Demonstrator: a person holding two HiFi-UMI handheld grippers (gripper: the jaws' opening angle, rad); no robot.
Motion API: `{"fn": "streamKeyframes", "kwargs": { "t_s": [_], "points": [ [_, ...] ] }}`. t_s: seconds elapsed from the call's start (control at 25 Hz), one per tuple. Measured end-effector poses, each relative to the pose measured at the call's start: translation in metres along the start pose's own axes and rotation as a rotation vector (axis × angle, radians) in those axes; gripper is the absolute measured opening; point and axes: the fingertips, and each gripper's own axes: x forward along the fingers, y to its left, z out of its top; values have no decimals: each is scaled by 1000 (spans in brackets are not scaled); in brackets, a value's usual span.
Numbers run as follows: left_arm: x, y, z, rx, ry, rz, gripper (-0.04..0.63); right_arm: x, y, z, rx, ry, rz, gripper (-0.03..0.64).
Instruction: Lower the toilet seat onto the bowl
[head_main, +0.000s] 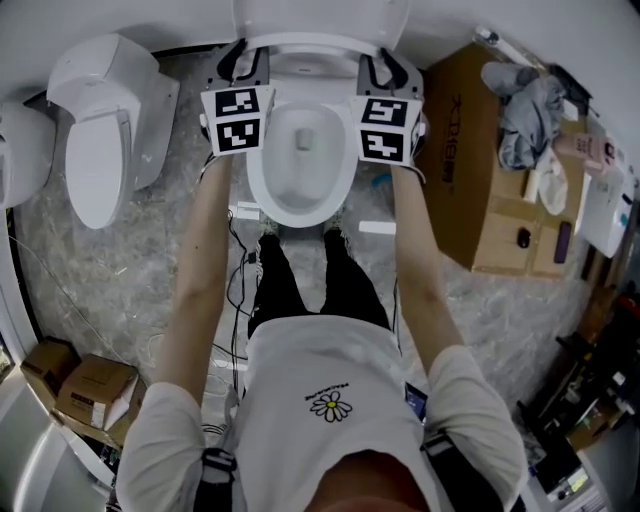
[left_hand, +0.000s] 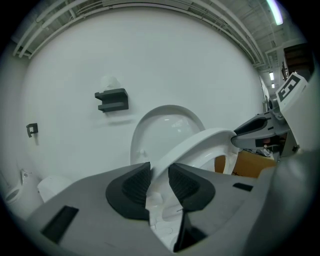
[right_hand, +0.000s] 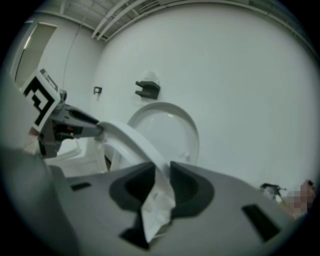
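A: Where is the seat?

B: The seat (left_hand: 200, 142) is partway up. It tilts between the upright lid (left_hand: 167, 125) behind it and the open bowl (head_main: 300, 215) below, and does not rest on the bowl.

A: And the tools?

B: A person (head_main: 330, 400) stands facing the bowl, with one tool on each side of the seat. The left tool (left_hand: 159, 172) pinches the seat's left rim between its dark ribbed pads (left_hand: 135, 182). The right tool (right_hand: 161, 175) pinches the right rim the same way, and the white rim runs straight through its jaws.

A: Anything else around?

B: In the head view, a second toilet (head_main: 100, 140) stands to the left on the grey floor (head_main: 130, 270). A cardboard box (head_main: 480, 170) with a grey cloth (head_main: 530, 115) on top stands to the right. A dark bracket (left_hand: 112, 100) hangs on the white wall (left_hand: 175, 60) above the lid.
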Motion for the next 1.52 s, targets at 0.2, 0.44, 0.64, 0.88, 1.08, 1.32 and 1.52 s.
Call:
{"fn": "streamKeyframes", "kwargs": {
  "t_s": [0.2, 0.44, 0.64, 0.88, 1.08, 1.32, 1.52],
  "points": [
    [-21, -2, -12, 12, -7, -4, 129, -16, 13, -8, -29, -10, -23, 108],
    [-41, -16, -23, 88, 11, -68, 129, -39, 19, -24, -43, 1, -70, 107],
    [-57, -21, -41, 106, 30, -88, 129, -52, 29, -36, -56, 19, -75, 107],
    [-79, -29, -59, 113, 0, -77, 132, -74, 44, -56, -82, 27, -36, 109],
    [-107, -39, -89, 148, 32, -60, 132, -98, 63, -80, -109, 35, 23, 114],
    [-123, -51, -111, 180, 55, -67, 132, -115, 74, -105, -105, 67, 34, 117],
    [-134, -52, -125, 216, 76, -93, 135, -122, 86, -116, -107, 90, 33, 118]
  ]
}}
